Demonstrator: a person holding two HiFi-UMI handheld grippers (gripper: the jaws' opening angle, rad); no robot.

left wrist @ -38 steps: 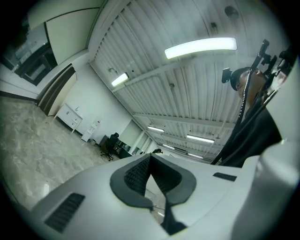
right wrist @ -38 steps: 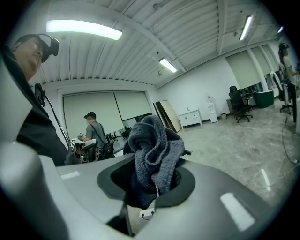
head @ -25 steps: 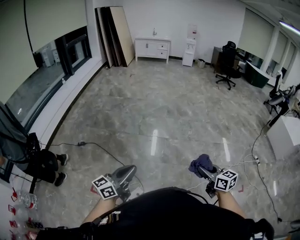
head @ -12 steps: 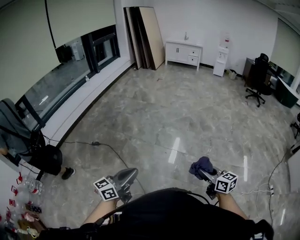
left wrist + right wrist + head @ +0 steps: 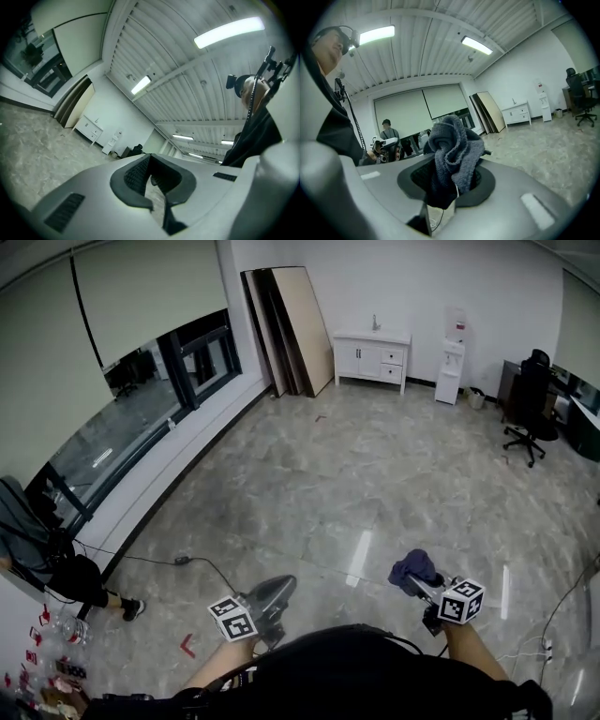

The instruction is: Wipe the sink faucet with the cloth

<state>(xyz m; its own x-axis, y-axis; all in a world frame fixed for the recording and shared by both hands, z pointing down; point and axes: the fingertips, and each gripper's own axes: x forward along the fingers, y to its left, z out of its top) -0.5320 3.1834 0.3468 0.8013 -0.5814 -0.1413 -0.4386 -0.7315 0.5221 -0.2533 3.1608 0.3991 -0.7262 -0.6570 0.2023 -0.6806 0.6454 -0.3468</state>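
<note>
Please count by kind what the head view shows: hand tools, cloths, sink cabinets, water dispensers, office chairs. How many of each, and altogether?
tools: 2 (left tool, right tool)
cloth: 1
sink cabinet: 1
water dispenser: 1
office chair: 1
Total: 6

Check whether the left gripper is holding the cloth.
No, the cloth is clamped in the right gripper; the left gripper holds nothing.

No words, brands or numbers are readable anywhere; the only printed marks are black-and-white square patterns on the left marker cube (image 5: pixel 232 619) and right marker cube (image 5: pixel 461 600).
</note>
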